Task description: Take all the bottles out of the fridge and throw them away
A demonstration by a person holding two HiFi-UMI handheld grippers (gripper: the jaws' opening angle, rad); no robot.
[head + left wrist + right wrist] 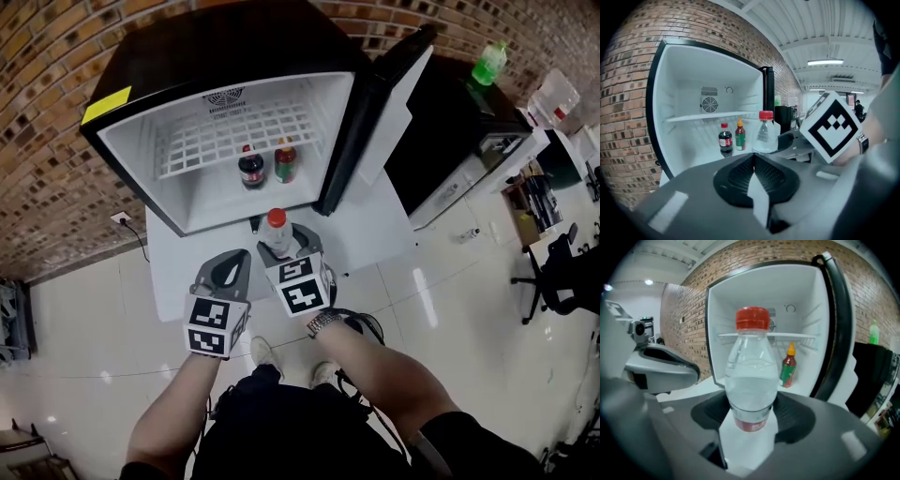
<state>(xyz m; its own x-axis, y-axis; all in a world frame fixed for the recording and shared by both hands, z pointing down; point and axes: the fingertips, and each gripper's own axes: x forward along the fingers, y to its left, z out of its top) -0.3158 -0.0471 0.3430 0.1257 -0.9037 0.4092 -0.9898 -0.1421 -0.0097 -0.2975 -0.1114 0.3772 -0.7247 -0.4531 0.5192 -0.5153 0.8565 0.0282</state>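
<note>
**Clear bottle in right jaws, two still in fridge**

Right gripper: jaws pinch the clear plastic red-capped water bottle low on its body. Its long axis is upright, cap up, just outside the fridge mouth. Left gripper: jaws pressed together, empty, alongside. Farther in, the dark cola bottle and red sauce bottle stand upright near the back edge of the black mini fridge floor.

- Bright, even indoor light; a long ceiling strip lamp glows in the left gripper view
- The open black fridge's white interior is evenly lit
- Glare streaks the glossy pale floor tiles
- Both gripper views bulge and go black at the corners
- The clear red-capped plastic bottle is sharp, while the grey foreground below it is blurred
</note>
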